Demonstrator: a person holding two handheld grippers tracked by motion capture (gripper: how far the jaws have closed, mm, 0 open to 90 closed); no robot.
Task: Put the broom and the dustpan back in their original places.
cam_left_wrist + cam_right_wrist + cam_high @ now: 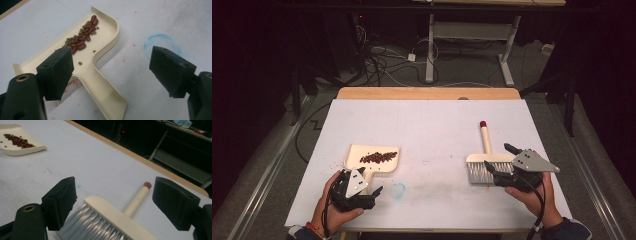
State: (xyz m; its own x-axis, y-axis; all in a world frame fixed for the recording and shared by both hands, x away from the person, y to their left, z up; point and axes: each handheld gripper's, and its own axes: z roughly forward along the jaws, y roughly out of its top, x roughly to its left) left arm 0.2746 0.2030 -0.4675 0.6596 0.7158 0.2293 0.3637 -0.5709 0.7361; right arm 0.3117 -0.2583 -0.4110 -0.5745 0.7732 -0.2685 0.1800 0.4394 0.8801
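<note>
Left claw point(110, 72): spread wide, holding nothing, touching nothing. In the left gripper view, one pad low at the left of the frame over the near edge of the cream dustpan point(105, 50), the other at the right over bare white desk point(162, 22); dustpan handle running down to the bottom centre of the frame, between the two pads but clear of both. A heap of red beans point(85, 35) mixed with small green ones up in the pan, upper centre of the frame. A faint blue ring point(160, 43) drawn on the desk just above the right pad.

In the high view, left claw point(374, 192) at lower left, just below the dustpan point(357, 152), with the blue ring point(398, 190) just to its right.

Right claw point(113, 202): likewise spread wide, gripping nothing. In the right gripper view, both pads astride the hand brush point(112, 217) at the bottom centre of the frame, with gaps on either side; grey bristles nearest, cream handle with a red tip pointing toward the upper right. Dustpan point(22, 151) well apart at upper left.

In the high view, right claw point(502, 160) at lower right, over the brush point(484, 150), handle pointing up the frame.
</note>
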